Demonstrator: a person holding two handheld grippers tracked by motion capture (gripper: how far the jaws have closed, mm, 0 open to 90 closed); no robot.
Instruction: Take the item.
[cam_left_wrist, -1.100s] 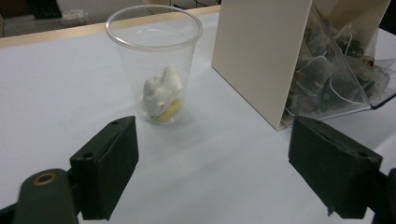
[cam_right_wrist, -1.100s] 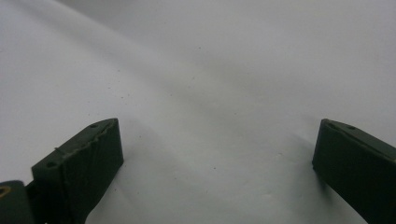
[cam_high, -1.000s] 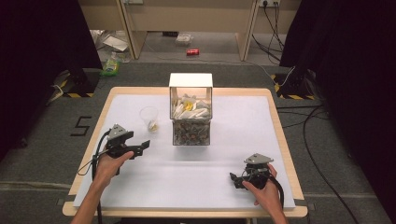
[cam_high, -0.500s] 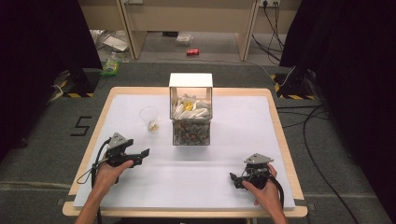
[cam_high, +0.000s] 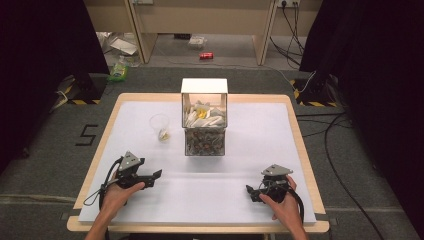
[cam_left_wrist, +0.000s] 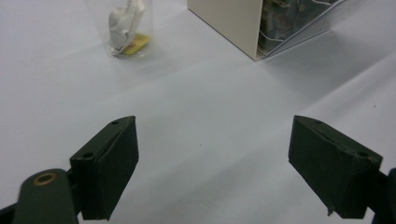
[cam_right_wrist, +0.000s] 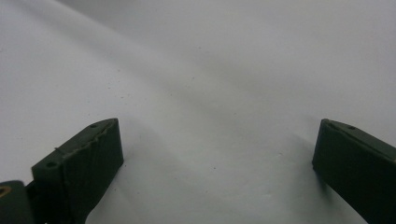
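A clear plastic cup (cam_high: 160, 127) with a small white and yellow packet inside stands on the white table (cam_high: 260, 140), left of a clear box (cam_high: 204, 117) that holds white packets above and darker ones below. My left gripper (cam_high: 152, 176) rests at the front left, open, with nothing between its jaws. From the left gripper view the cup (cam_left_wrist: 125, 28) and the box corner (cam_left_wrist: 254, 28) lie ahead of the gripper (cam_left_wrist: 212, 163). My right gripper (cam_high: 250, 192) sits at the front right, open over bare table; its wide jaws (cam_right_wrist: 215, 172) hold nothing.
The table has a wooden rim (cam_high: 305, 150). Beyond it the floor holds a red can (cam_high: 206, 55), a green packet (cam_high: 119, 74), cables (cam_high: 340, 130) at the right and dark curtains on both sides. The tabletop between the grippers is bare white.
My left gripper has drawn back toward the front edge of the table, away from the cup. The right gripper has stayed in place.
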